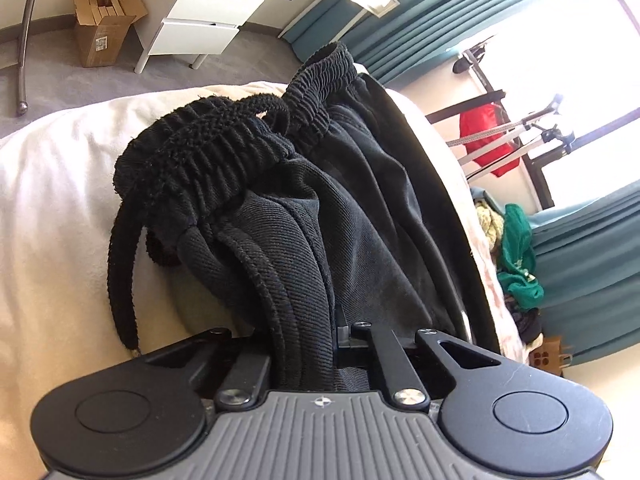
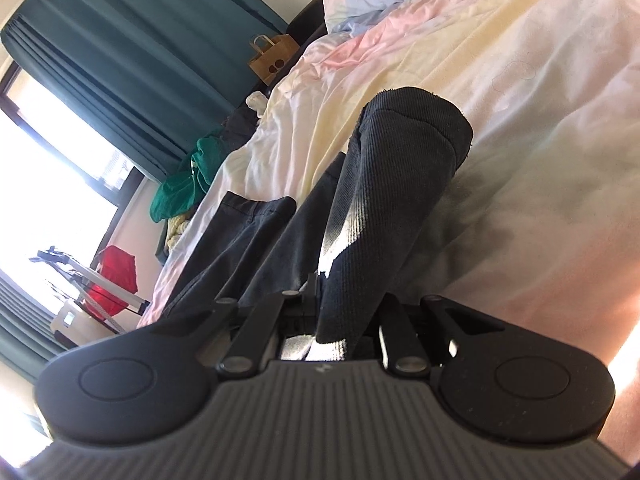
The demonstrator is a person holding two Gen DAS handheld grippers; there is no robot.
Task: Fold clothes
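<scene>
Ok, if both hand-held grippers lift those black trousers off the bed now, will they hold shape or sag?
The trousers will probably sag between the grips: the cloth already bunches and drapes in soft folds. The thick ribbed waistband may make that end hang heavier. The loose drawstring will likely dangle and could snag.

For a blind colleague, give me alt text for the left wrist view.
The left gripper is shut on bunched black pants, their ribbed waistband and drawstring draped over a white bed cover. Behind stand a cardboard box and teal curtains.
</scene>
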